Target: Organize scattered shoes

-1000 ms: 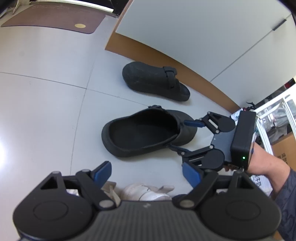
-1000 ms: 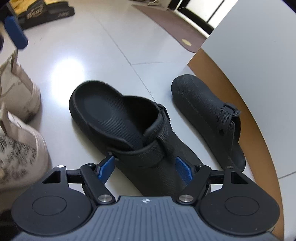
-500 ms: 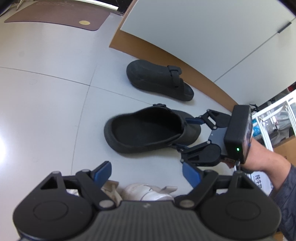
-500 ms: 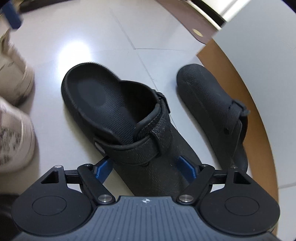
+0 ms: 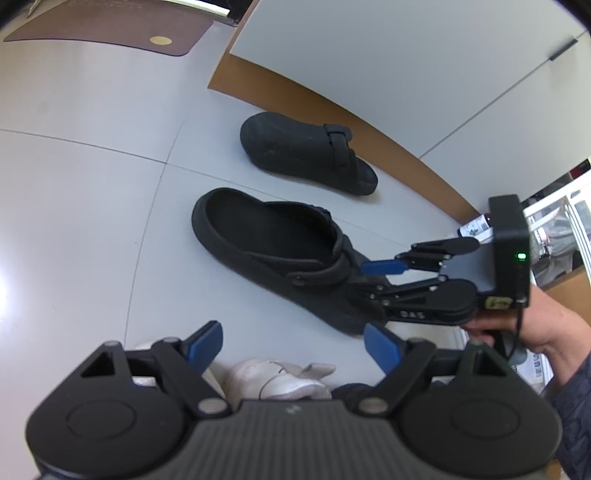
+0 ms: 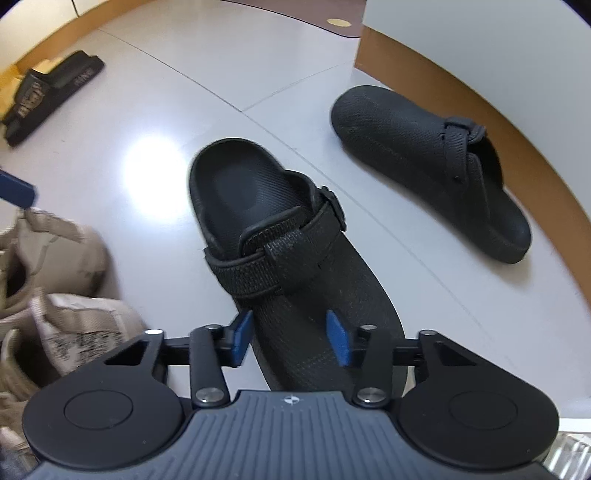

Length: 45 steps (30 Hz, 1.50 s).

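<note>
Two black clogs: near clog (image 6: 295, 258) with a woven-texture strap, far clog (image 6: 424, 162) with pebbled upper. Black slide sandal (image 6: 51, 92), far left, with pale lettering. Beige sneakers (image 6: 55, 295), near left. Glossy white floor (image 6: 129, 155); tan baseboard (image 6: 498, 110); brown mat (image 5: 110, 22) with a gold disc. Gripper pads (image 6: 338, 339) blue.

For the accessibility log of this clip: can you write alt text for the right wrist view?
The right gripper is closing its blue fingers on the toe end of a black clog lying on the pale tiled floor. A matching clog lies beyond it by a brown skirting board, beige sneakers sit at left, and a black slide sandal is far left.
</note>
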Motion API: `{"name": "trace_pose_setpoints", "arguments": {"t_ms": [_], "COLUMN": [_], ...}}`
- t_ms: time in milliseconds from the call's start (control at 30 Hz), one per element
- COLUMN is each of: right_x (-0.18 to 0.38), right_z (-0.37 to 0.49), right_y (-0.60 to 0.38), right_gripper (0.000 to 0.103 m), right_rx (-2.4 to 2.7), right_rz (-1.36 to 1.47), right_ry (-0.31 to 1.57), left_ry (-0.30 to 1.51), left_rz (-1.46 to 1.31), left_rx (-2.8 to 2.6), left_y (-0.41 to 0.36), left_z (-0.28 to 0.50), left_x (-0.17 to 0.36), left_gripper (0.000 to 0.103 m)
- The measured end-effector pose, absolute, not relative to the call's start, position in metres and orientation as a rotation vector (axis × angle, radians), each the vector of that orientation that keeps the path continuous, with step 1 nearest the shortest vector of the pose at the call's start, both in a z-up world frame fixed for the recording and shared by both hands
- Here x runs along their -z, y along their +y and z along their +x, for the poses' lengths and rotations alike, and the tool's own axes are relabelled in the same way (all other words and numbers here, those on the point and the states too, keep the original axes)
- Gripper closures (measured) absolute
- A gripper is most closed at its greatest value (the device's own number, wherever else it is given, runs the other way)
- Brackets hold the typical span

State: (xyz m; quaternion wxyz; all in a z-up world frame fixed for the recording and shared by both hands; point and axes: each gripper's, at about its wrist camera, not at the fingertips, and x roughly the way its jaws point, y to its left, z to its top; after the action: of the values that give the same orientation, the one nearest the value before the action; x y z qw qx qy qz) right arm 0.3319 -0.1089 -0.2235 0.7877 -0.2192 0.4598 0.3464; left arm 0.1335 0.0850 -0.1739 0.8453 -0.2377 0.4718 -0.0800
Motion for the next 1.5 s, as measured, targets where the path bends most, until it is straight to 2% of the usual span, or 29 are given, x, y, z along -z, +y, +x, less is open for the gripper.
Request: {"name": "trace_pose_setpoints", "arguments": {"t_ms": [67,100,133,200,400,567,667,933,1133,1200,1267,1333,1500], "right_x": [0.220,0.220,0.220,0.221,0.235,0.250,0.251,0.240,0.239,0.239,0.239,0.239,0.251], "right_z": [0.328,0.327,0.327,0.327,0.343,0.355,0.355,0.358,0.337,0.332,0.334,0.333,0.336], "right_y": [-0.113,-0.113,-0.112,-0.111,-0.106,-0.111,-0.115,-0.112,-0.112,-0.118,-0.122,-0.123,-0.116], "right_gripper": [0.051,0.021,0.000,0.000,0.000,0.001,0.005,0.025,0.032,0.031,0.024,0.007,0.004], "right_rx": [-0.775,-0.754,-0.725,-0.700,-0.727,-0.686,-0.620,-0.413,-0.353,-0.394,-0.445,-0.457,-0.510], "right_rz": [-0.474,-0.497,-0.524,-0.559,-0.521,-0.343,-0.247,-0.003,0.183,0.261,0.260,0.215,0.105], "right_ry": [0.966,0.944,0.920,0.883,0.946,1.044,1.049,1.114,1.092,1.081,1.057,1.023,1.011], "left_ry": [0.995,0.995,0.995,0.996,1.000,1.002,1.006,0.997,0.974,0.967,0.966,0.970,0.978], "left_rz": [-0.501,-0.502,-0.502,-0.502,-0.497,-0.483,-0.486,-0.472,-0.471,-0.478,-0.479,-0.479,-0.485], "left_rx": [0.163,0.156,0.152,0.146,0.150,0.174,0.182,0.186,0.160,0.149,0.142,0.134,0.125], "left_y": [0.086,0.086,0.086,0.086,0.084,0.081,0.080,0.079,0.085,0.086,0.087,0.088,0.089], "left_z": [0.135,0.136,0.136,0.137,0.137,0.136,0.135,0.134,0.135,0.135,0.135,0.135,0.137], "left_x": [0.175,0.175,0.176,0.177,0.179,0.179,0.181,0.179,0.176,0.175,0.176,0.177,0.178], "left_gripper": [0.017,0.017,0.017,0.017,0.017,0.017,0.017,0.017,0.017,0.017,0.017,0.017,0.017]}}
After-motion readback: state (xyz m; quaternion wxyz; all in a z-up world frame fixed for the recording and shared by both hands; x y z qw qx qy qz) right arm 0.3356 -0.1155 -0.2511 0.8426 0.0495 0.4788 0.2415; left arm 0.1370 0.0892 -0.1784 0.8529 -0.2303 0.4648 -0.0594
